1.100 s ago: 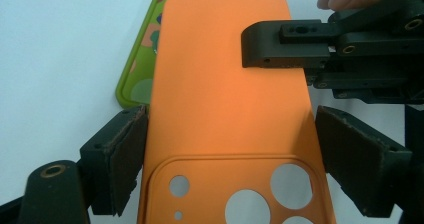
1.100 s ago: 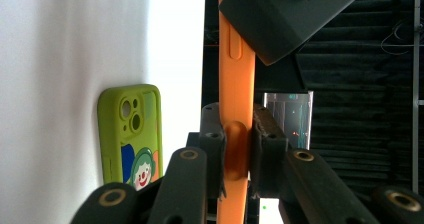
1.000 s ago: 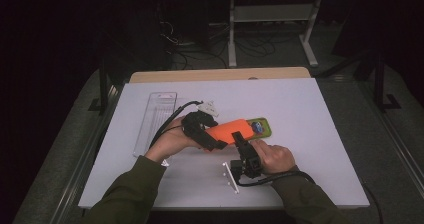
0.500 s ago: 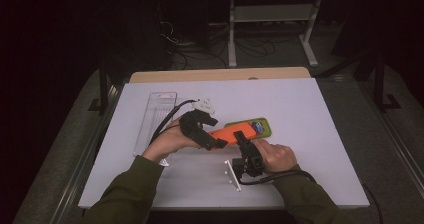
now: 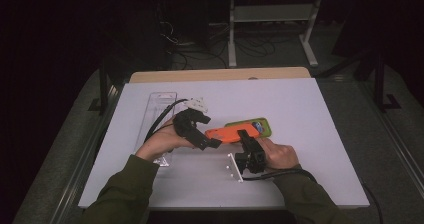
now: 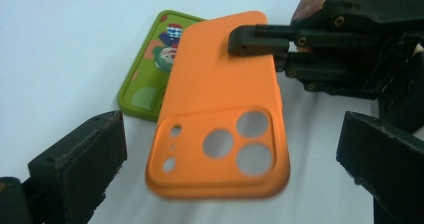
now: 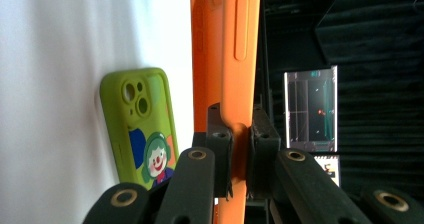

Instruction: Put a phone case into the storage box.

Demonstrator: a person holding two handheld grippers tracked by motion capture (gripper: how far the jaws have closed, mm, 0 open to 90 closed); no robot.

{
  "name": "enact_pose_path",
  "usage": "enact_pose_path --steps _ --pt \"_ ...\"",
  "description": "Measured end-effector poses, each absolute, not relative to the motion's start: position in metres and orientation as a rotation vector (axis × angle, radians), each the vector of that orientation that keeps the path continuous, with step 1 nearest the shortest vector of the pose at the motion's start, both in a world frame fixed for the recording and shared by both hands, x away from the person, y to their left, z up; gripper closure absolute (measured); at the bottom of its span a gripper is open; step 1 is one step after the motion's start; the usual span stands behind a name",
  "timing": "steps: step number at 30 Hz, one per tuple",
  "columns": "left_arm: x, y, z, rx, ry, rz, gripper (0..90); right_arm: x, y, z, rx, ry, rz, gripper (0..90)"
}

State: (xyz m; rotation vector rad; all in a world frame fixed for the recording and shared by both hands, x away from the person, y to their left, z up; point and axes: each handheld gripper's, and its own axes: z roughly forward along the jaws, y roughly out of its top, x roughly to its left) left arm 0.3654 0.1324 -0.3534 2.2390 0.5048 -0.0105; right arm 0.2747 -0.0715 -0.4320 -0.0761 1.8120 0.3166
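Observation:
An orange phone case (image 5: 227,132) hangs just above the white table, camera cut-outs toward my left gripper. My right gripper (image 5: 246,135) is shut on its long edge (image 7: 235,59), one pad on each face. My left gripper (image 5: 206,130) has just been opening and now stands open. Its jaws are wide on either side of the orange case's (image 6: 220,119) camera end, and neither pad touches it. A green phone case with a clown picture (image 5: 257,125) lies flat on the table behind the orange one, also seen in the left gripper view (image 6: 147,79) and the right gripper view (image 7: 140,119).
A clear plastic tray (image 5: 160,109) lies at the left of the white table top (image 5: 310,114). A small white bracket (image 5: 232,166) rests near the front edge by my right hand. Beyond the table are a dark floor, cables and a metal stand.
My left gripper's jaws have spread apart and let go of the orange case's camera end. The case stays in my right gripper. Both hands have hardly shifted.

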Motion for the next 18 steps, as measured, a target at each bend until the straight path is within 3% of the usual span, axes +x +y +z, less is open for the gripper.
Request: enact_pose_path --steps 18 --pt "0.368 0.141 -0.358 2.240 0.557 0.030 0.0 0.289 -0.091 -0.418 0.151 1.922 0.464 81.4"
